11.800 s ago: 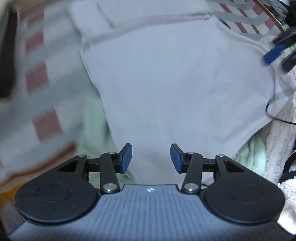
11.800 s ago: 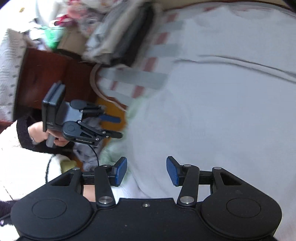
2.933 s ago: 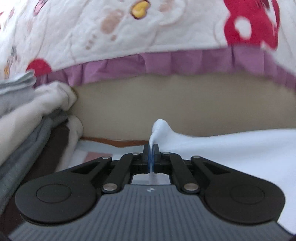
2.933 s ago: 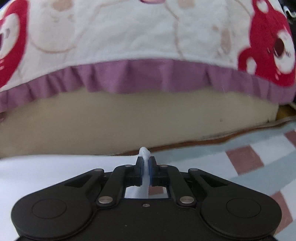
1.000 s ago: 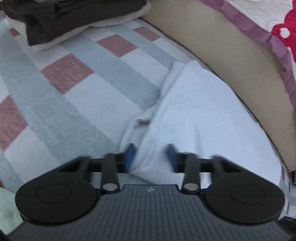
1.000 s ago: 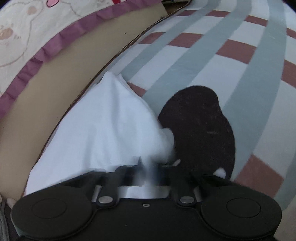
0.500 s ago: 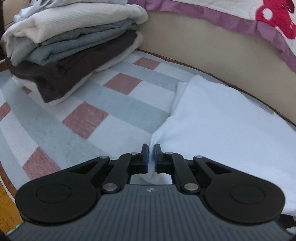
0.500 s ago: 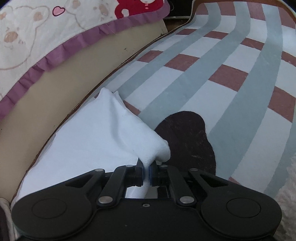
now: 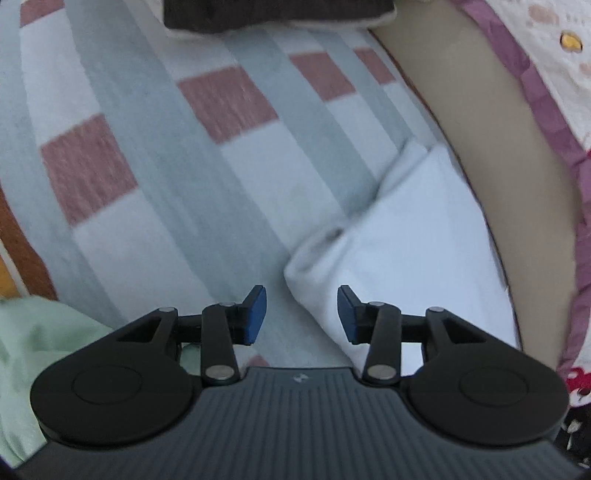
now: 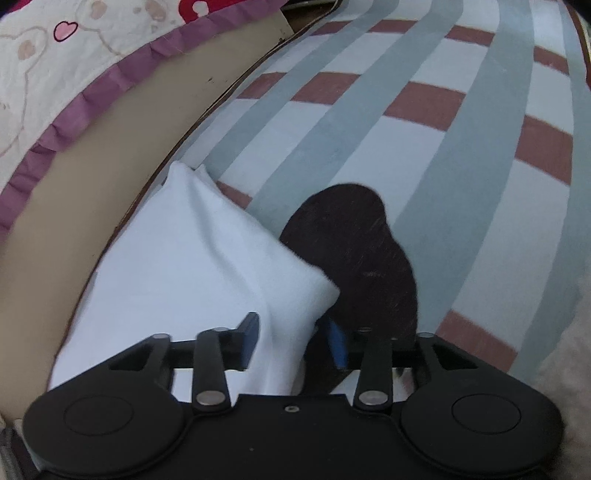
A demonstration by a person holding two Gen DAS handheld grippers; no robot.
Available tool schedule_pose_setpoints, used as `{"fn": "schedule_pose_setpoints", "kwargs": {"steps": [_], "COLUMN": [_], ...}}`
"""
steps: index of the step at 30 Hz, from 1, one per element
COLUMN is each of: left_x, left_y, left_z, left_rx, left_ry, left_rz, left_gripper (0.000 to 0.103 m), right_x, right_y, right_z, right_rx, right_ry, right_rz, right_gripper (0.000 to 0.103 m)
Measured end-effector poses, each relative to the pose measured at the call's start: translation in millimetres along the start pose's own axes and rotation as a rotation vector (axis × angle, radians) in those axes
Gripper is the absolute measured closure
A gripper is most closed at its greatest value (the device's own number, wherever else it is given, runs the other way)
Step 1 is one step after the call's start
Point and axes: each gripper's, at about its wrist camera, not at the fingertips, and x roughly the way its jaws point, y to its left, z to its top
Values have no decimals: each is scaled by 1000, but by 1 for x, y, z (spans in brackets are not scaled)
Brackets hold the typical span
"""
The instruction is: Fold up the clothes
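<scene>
Your left tongs (image 9: 301,314) stand spread, pinching nothing, their blue pads (image 9: 255,314) either side of the near corner of the white garment (image 9: 406,251), which fills the lower right of that frame. Your right tongs (image 10: 291,341) are spread too, with the garment's other near corner (image 10: 207,266) lying loose between them, low and centre-left in the right view. The garment rests folded on the striped bedspread (image 9: 155,155), its far edge just beside the tan board (image 10: 74,177) under the purple-frilled quilt (image 10: 55,74). A dark round patch (image 10: 354,240) on the spread touches the garment's right corner; what it is cannot be told. At the top of the left frame sits a dark folded pile (image 9: 277,14); at lower left, a pale green cloth (image 9: 37,339).

To finish this fold well, lift both tongs straight up and clear before moving off, so no pad drags a corner. The left edge looks rumpled; judge whether to smooth it before the next fold.
</scene>
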Motion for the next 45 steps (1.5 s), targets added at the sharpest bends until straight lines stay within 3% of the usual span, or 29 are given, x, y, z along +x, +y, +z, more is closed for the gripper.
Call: {"fn": "schedule_pose_setpoints", "kwargs": {"steps": [2,6,8,10,11,12,13,14,17,19,24,27,32,33,36,39,40,45], "left_x": [9,26,33,37,39,39,39,32,11,0,2,10,-12,-18,-39,-55,-58,-45], "left_y": [-6,-10,-10,-19,-24,-28,-32,-36,-50,-61,-56,-52,-50,-50,-65,-84,-89,-124], "left_z": [-6,-20,-28,-32,-33,-33,-33,-33,-34,-34,-34,-37,-22,-19,-19,-24,-27,-50], "left_rx": [19,4,-15,16,37,57,77,94,173,230,261,278,279,286,396,481,493,584], "left_ry": [-16,-58,-73,-111,-129,-138,-146,-166,-218,-207,-137,-123,-204,-231,-388,-488,-475,-235], "left_rz": [-6,-129,-206,-204,-189,-167,-144,-131,-76,-19,76,132,252,288,508,489,430,25], "left_gripper": [55,37,36,38,49,97,98,98,98,98,97,91,81,85,85,85,85,84], "right_x": [3,7,7,8,9,8,5,3,-31,-56,-48,-43,-49,-52,-56,-55,-54,-60], "right_y": [0,-1,0,2,3,4,5,6,19,23,11,12,10,12,16,18,20,30], "right_z": [-1,-2,-3,-4,-4,-3,-2,-1,3,6,15,11,15,14,12,11,10,6], "right_rx": [7,23,11,-6,-16,-27,-39,-51,-150,-184,-122,-130,-124,-135,-159,-166,-174,-248], "right_ry": [10,8,1,-17,-28,-38,-49,-60,-179,-199,-83,-65,-22,-22,-23,-34,-39,-82], "right_rz": [-7,-20,-11,-5,0,17,48,80,156,200,160,131,147,151,157,153,153,161], "right_gripper": [53,49,45,45,45,49,91,95,96,97,97,97,97,97,96,96,96,96]}}
